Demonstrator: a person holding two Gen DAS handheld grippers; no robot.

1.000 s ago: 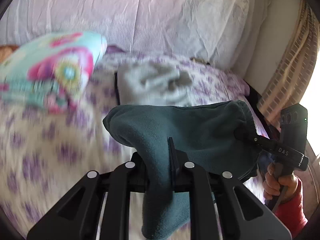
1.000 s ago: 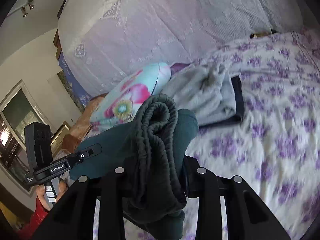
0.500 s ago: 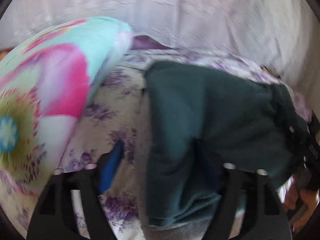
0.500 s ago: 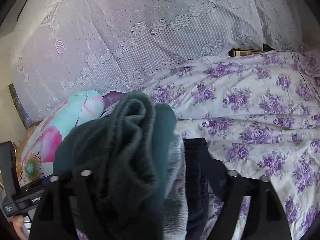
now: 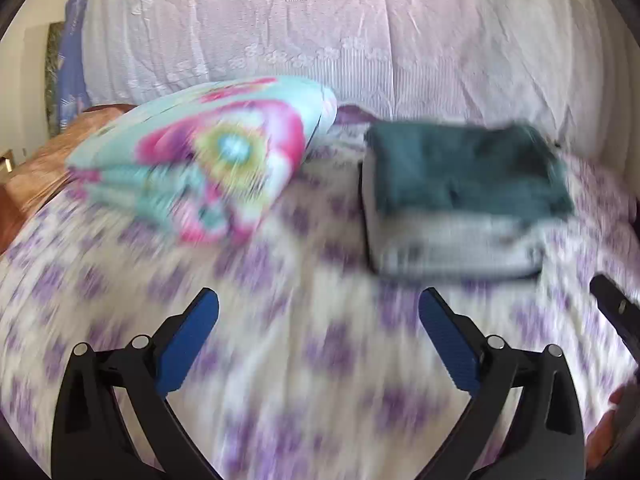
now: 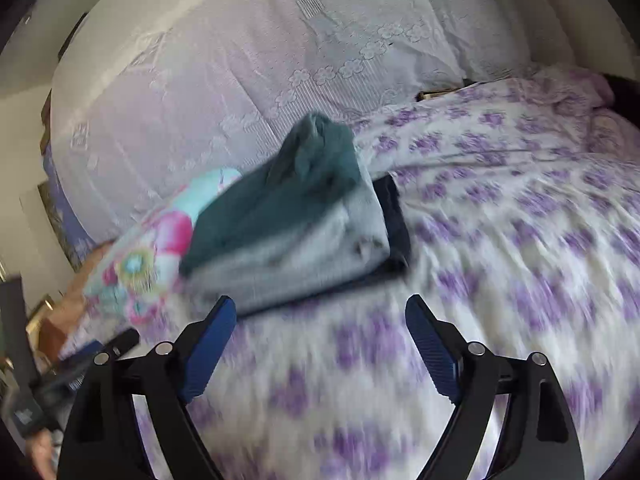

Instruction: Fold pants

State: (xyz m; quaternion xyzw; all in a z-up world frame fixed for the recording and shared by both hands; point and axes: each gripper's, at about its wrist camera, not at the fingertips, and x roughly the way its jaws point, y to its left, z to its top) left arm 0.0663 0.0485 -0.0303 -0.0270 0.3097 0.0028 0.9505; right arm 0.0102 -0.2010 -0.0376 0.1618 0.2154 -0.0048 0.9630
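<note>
The folded teal pants [image 5: 468, 168] lay atop a stack of folded clothes [image 5: 452, 248] near the bed's [image 5: 280, 360] head edge, the folding apparently done, as the left gripper [image 5: 318, 334] and right gripper [image 6: 316, 338] spread wider, both empty.

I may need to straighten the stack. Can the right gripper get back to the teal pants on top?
Probably yes. The right gripper, jaws opening with nothing between them, faces the teal pants atop the grey garment, with only bare bedsheet between.
</note>
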